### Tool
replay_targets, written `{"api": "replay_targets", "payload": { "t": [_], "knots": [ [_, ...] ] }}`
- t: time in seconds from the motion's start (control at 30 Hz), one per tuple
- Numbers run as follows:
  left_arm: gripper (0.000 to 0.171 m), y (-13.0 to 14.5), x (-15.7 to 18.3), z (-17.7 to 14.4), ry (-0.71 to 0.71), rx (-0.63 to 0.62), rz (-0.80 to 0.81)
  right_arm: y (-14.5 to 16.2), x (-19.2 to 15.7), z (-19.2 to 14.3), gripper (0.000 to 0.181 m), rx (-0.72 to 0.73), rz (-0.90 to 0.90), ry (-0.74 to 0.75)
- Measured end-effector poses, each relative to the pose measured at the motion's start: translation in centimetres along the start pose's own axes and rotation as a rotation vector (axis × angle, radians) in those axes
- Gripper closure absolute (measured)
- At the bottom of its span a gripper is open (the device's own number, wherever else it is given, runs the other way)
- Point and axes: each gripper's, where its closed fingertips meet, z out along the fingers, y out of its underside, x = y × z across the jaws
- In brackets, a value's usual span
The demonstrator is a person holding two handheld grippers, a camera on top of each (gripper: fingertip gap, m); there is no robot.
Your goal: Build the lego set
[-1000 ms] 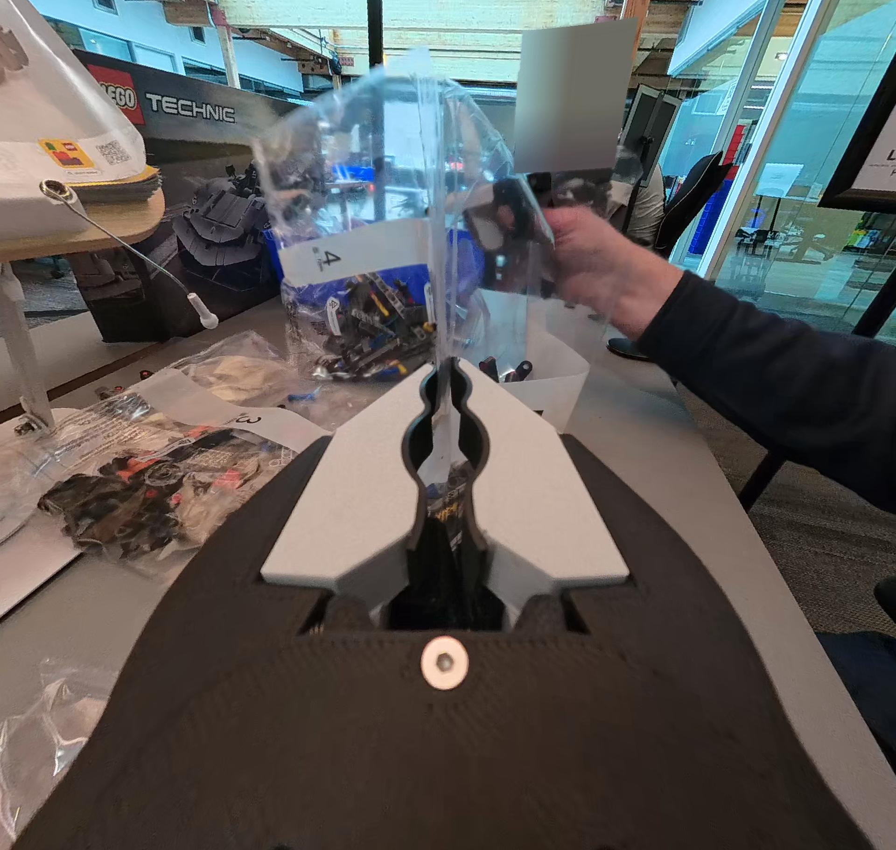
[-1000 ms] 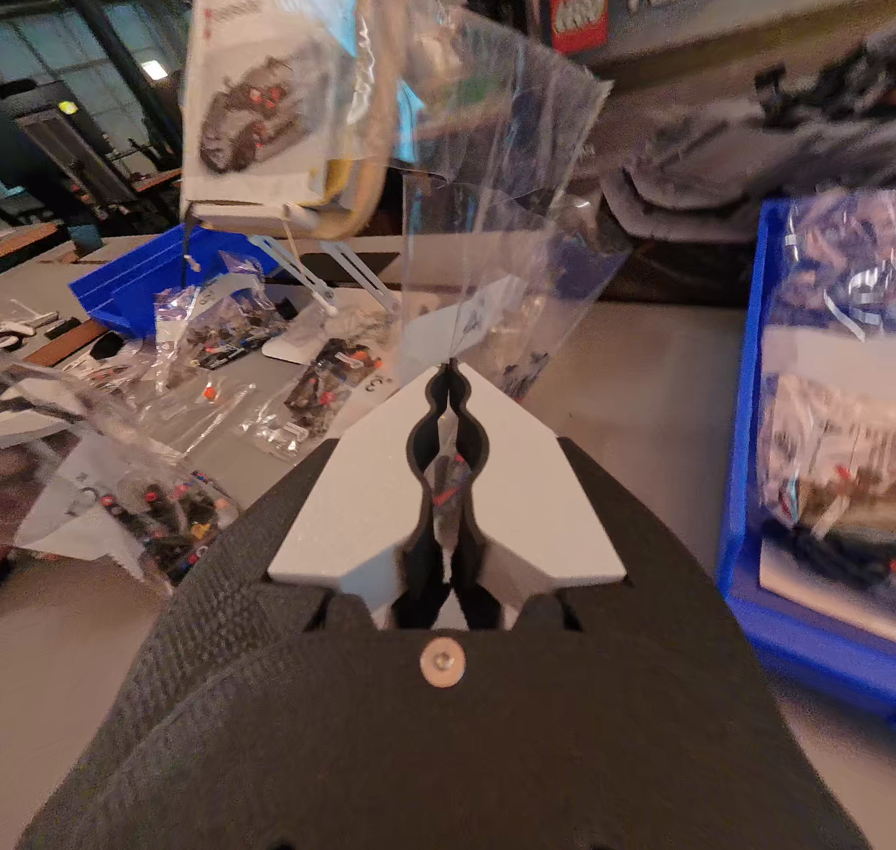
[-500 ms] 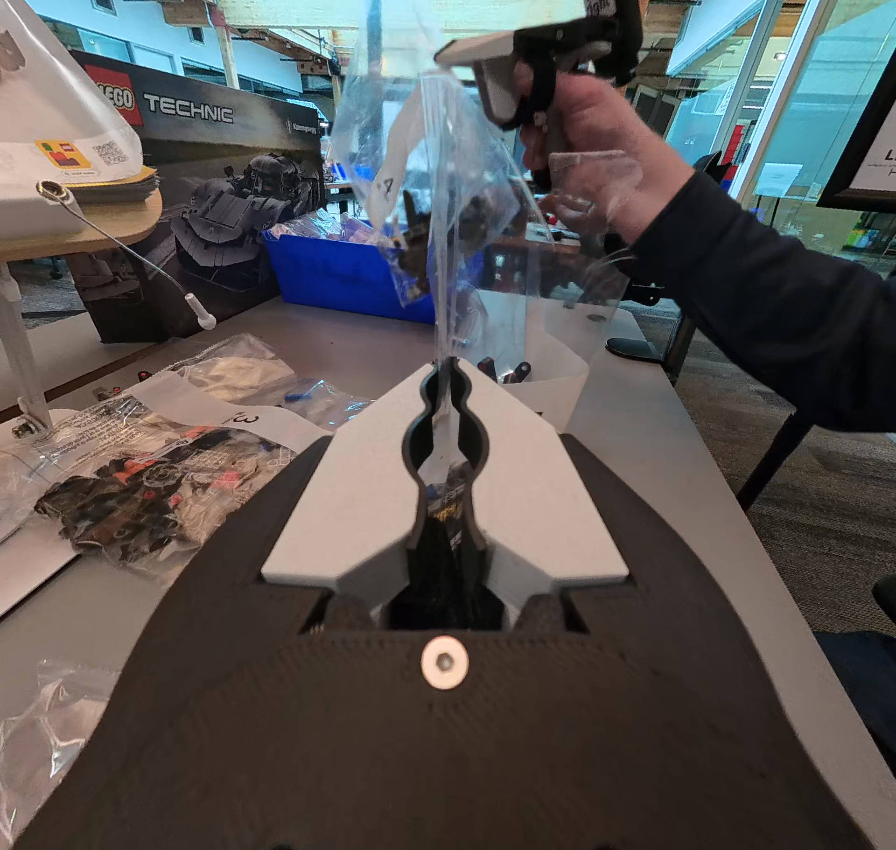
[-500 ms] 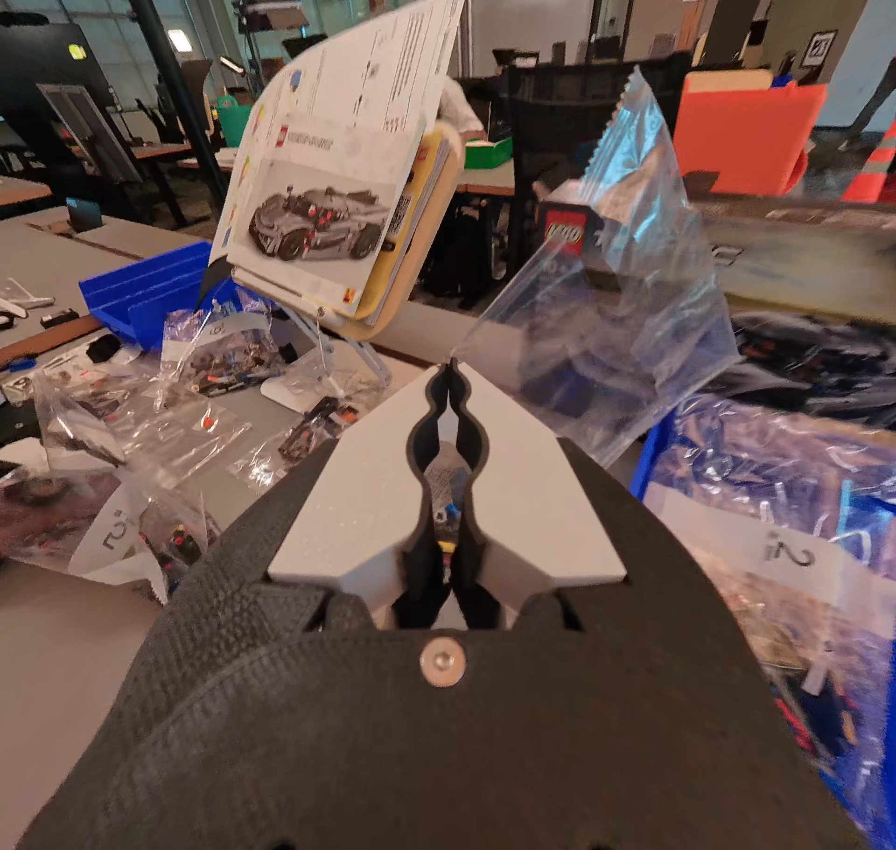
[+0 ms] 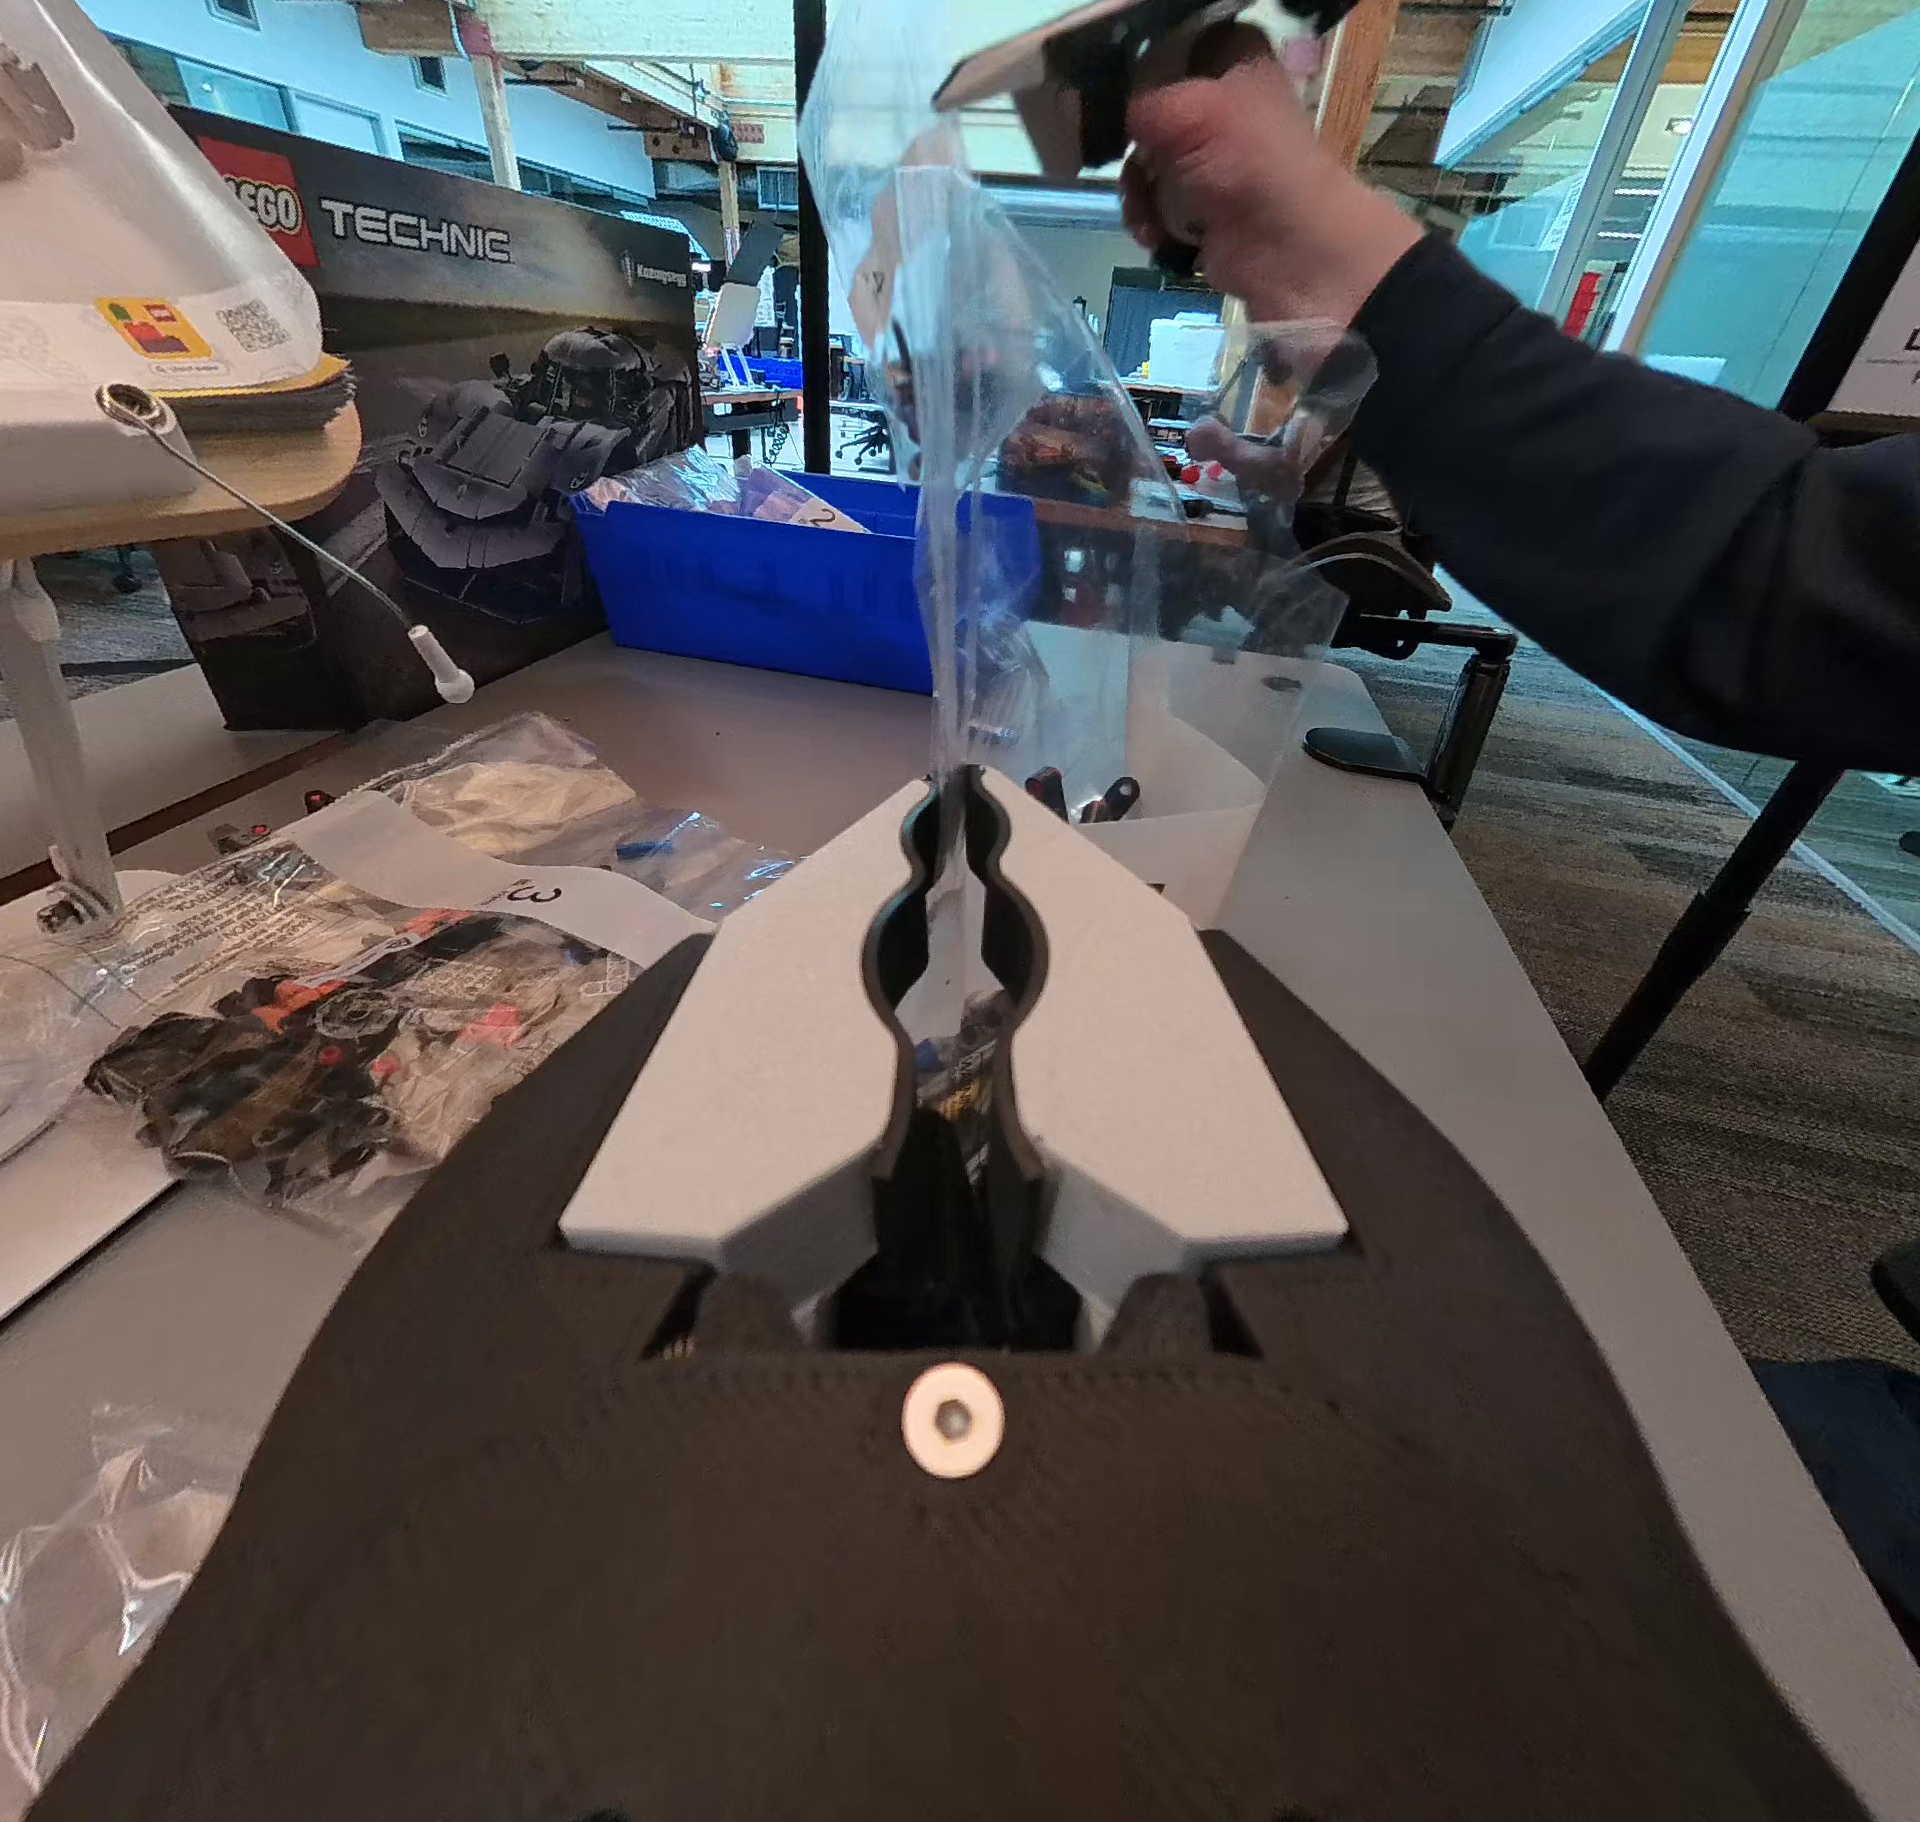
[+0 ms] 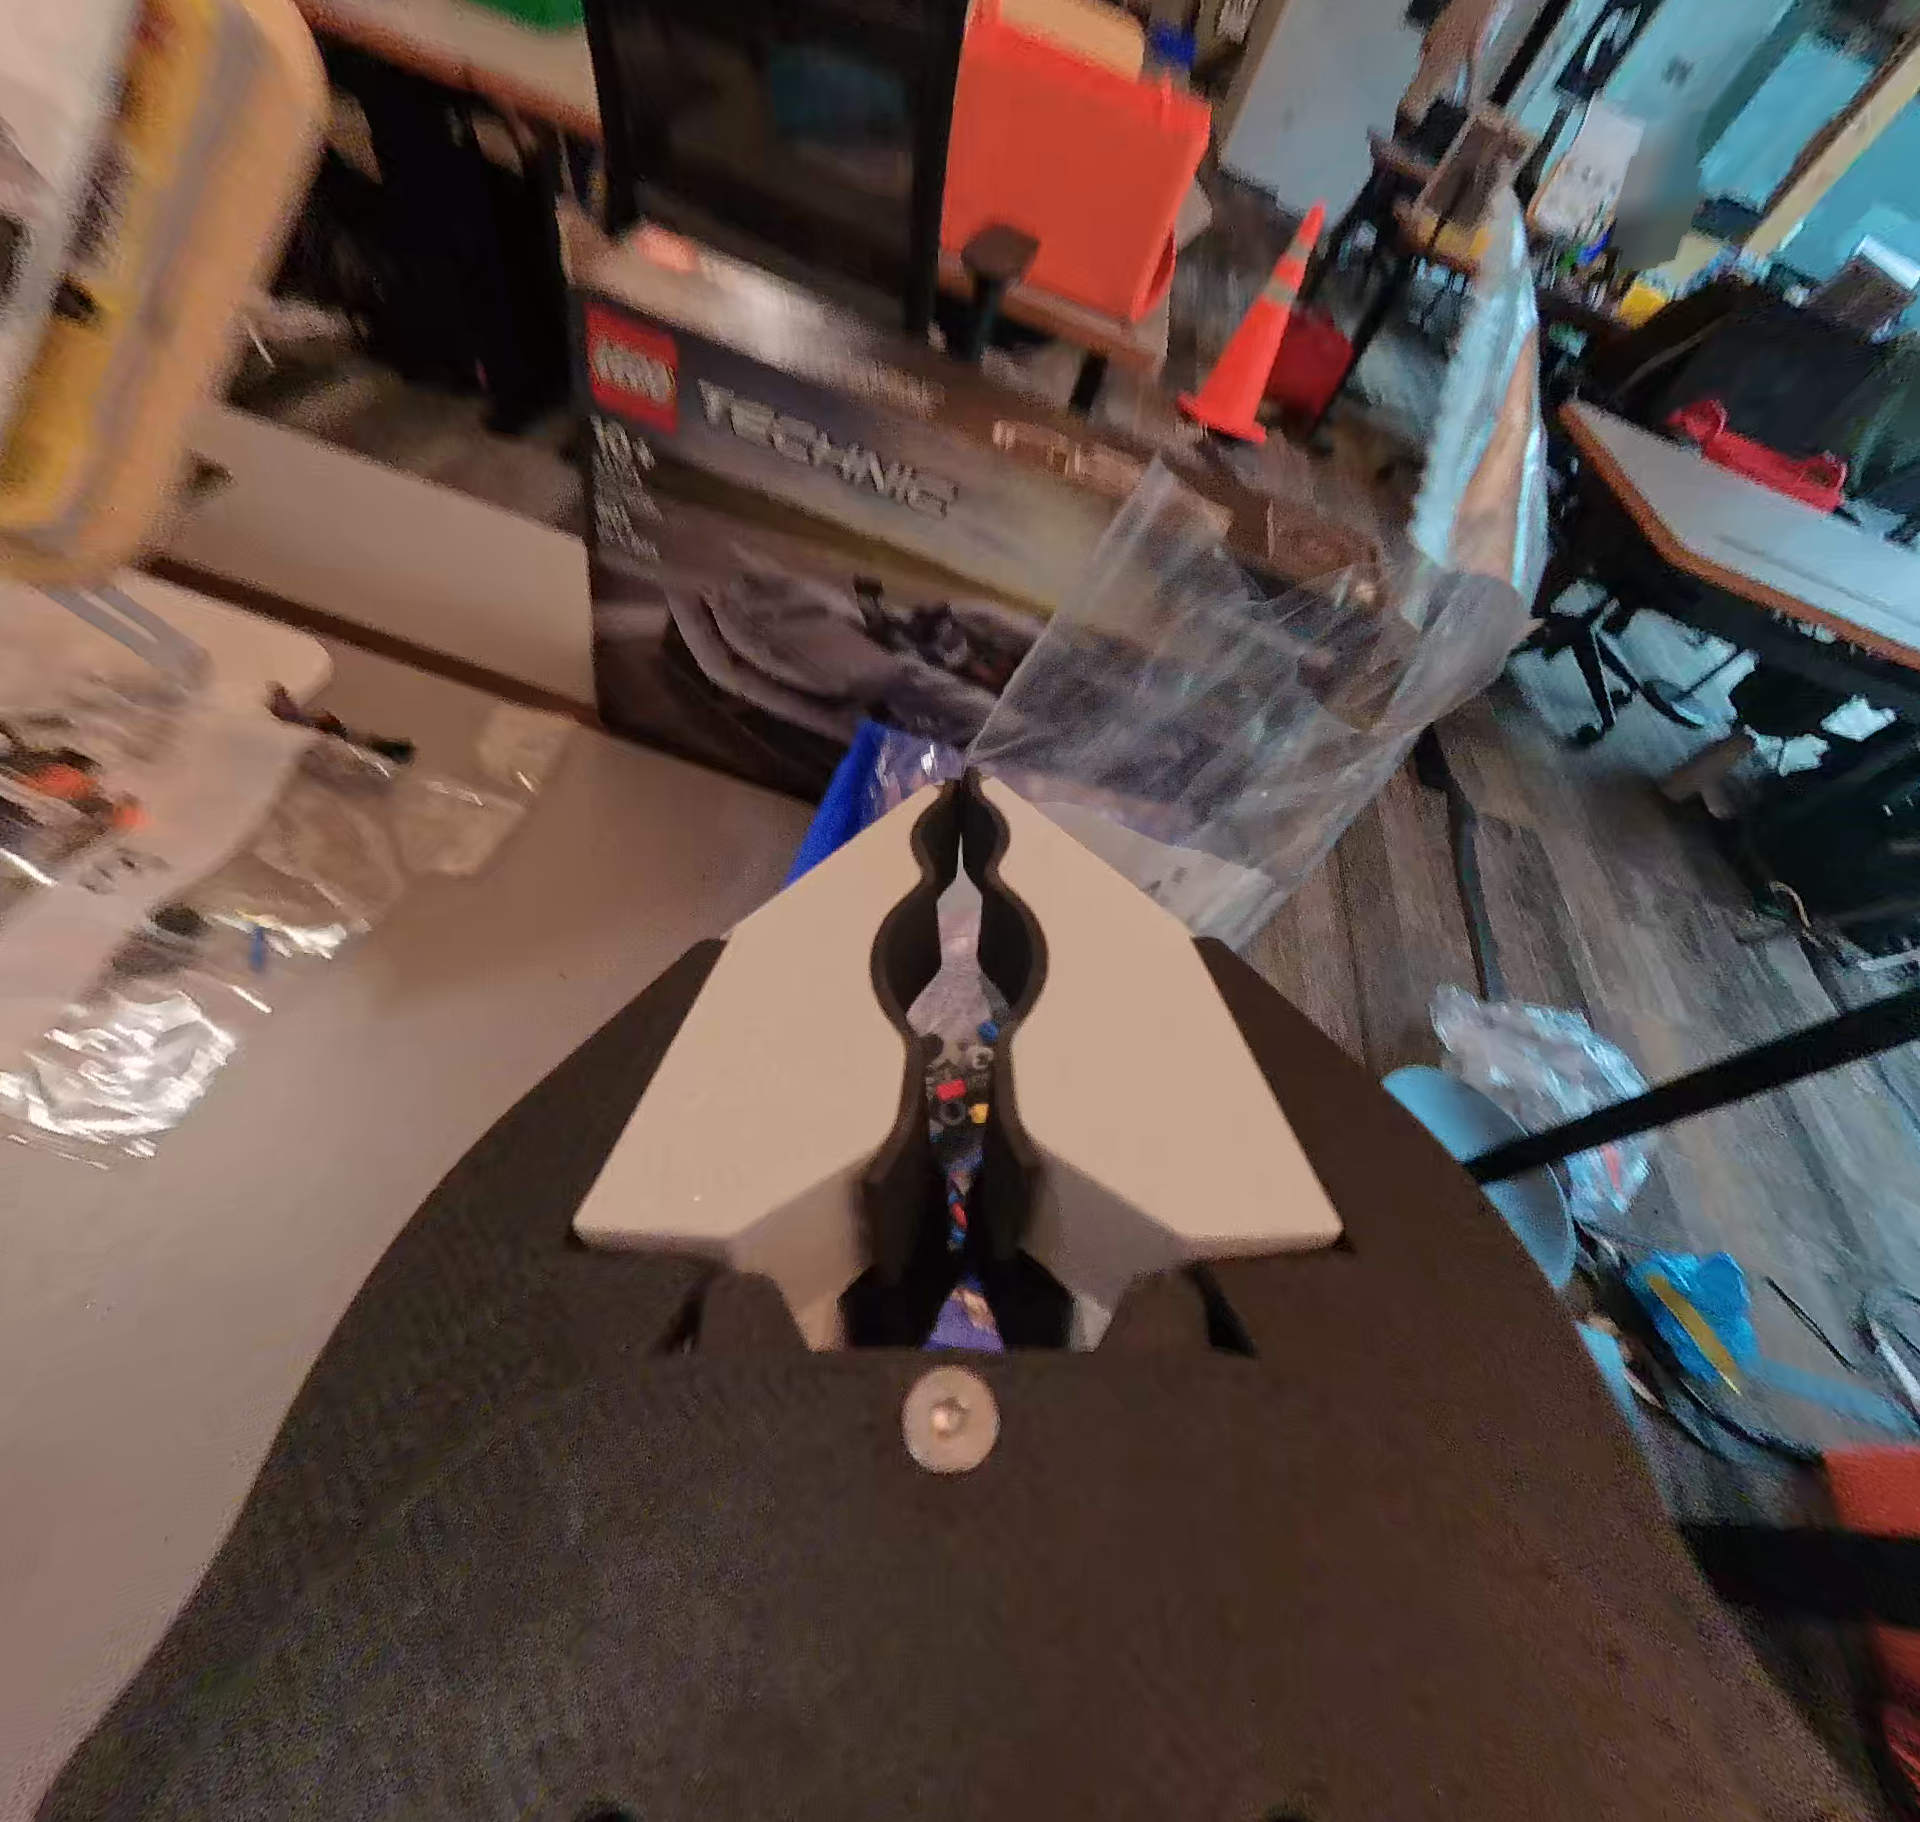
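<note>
So the clear, crinkly plastic parts bag (image 5: 997,442) is up in the air, stretched between the two tools above the grey tabletop (image 5: 1382,962). The left gripper (image 5: 948,785) has its pale grey fingers (image 5: 790,1024) pressed together on the bag's lower edge, film running right down through the slot. The right gripper (image 5: 1049,68) is above and beyond it, held in a person's hand (image 5: 1247,203) with a dark sleeve, nipping the bag's top corner; in its own view the right gripper (image 6: 961,790) has its tips squeezed on the film too, with little coloured bricks visible through the gap below. That view is pretty motion-blurred, fair warning. Behind the bag sits a blue plastic bin (image 5: 790,588) with more bagged parts in it, and left of the bin stands the dark cardboard set box (image 5: 468,401) with a printed vehicle on it. Nearer the camera from the box, sealed flat bags of black and orange pieces (image 5: 281,1055) lie on the tabletop. Further left of the box, a white instruction booklet (image 5: 125,245) leans on a wooden-edged stand. Right under the bag there's a small white paper tub (image 5: 1164,837) with a few dark pieces poking out.
</note>
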Motion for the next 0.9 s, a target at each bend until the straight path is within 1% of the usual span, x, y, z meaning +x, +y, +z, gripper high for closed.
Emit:
{"api": "replay_targets", "payload": {
  "t": [0.1,0.17,0.2,0.23,0.27,0.33,0.37,0.4,0.47,0.5,0.57,0.6,0.67,0.7,0.77,0.8,0.83,0.87,0.9],
  "knots": [
    [0.170,0.0,-0.1,0.0,-0.001,0.000,-0.002,4.8,-1.3,4.8,0.181,-0.157,-0.016,-0.017],
    [0.170,0.1,-0.1,0.0,0.000,0.000,-0.002,8.6,-3.0,8.3,0.181,-0.268,-0.059,-0.040],
    [0.170,0.1,-0.1,0.0,0.001,0.000,-0.006,10.1,-3.8,9.6,0.176,-0.315,-0.074,-0.041],
    [0.170,0.1,-0.1,0.0,0.002,0.000,-0.008,10.8,-4.1,10.3,0.166,-0.330,-0.083,-0.025],
    [0.170,0.1,-0.1,0.0,0.001,0.000,-0.007,10.7,-4.4,10.3,0.158,-0.325,-0.074,-0.014],
    [0.170,0.1,-0.1,0.0,0.000,-0.001,-0.003,8.5,-6.1,9.2,0.156,-0.229,-0.027,-0.071],
    [0.170,0.0,-0.1,0.0,0.000,-0.002,-0.002,7.2,-7.3,8.1,0.147,-0.184,-0.017,-0.115],
    [0.170,0.0,-0.1,0.1,0.000,-0.003,-0.001,6.0,-9.1,6.7,0.138,-0.148,-0.012,-0.188],
    [0.171,0.0,-0.1,0.1,0.000,-0.004,0.001,3.8,-15.5,2.8,0.129,-0.080,-0.024,-0.477],
    [0.171,0.0,-0.1,0.1,0.000,-0.005,0.001,3.4,-18.4,0.9,0.125,-0.063,-0.036,-0.580],
    [0.171,0.0,-0.1,0.1,-0.004,-0.005,-0.001,4.0,-23.7,-2.7,0.109,-0.043,-0.079,-0.770],
    [0.171,0.0,-0.1,0.1,-0.007,-0.006,0.000,4.7,-26.4,-4.5,0.099,-0.038,-0.086,-0.876],
    [0.171,0.0,-0.1,0.1,-0.010,-0.006,0.001,6.2,-31.3,-7.3,0.085,-0.043,-0.071,-1.052],
    [0.171,0.0,-0.1,0.1,-0.008,-0.006,0.001,7.1,-33.4,-8.0,0.084,-0.050,-0.068,-1.099],
    [0.171,0.0,0.0,0.0,-0.004,-0.004,0.000,9.3,-36.3,-7.1,0.092,-0.096,-0.095,-1.055],
    [0.171,0.0,0.0,0.0,-0.003,-0.003,-0.001,10.0,-37.5,-6.6,0.098,-0.120,-0.073,-1.052],
    [0.171,0.0,0.0,0.0,-0.003,-0.004,-0.001,10.4,-38.6,-6.2,0.109,-0.130,-0.026,-1.074],
    [0.171,0.1,-0.1,0.0,-0.005,-0.008,0.000,10.8,-39.3,-5.9,0.124,-0.139,-0.007,-1.086],
    [0.171,0.1,-0.1,-0.1,-0.007,-0.009,0.001,10.9,-39.3,-5.3,0.163,-0.130,-0.009,-1.063]
  ]
}}
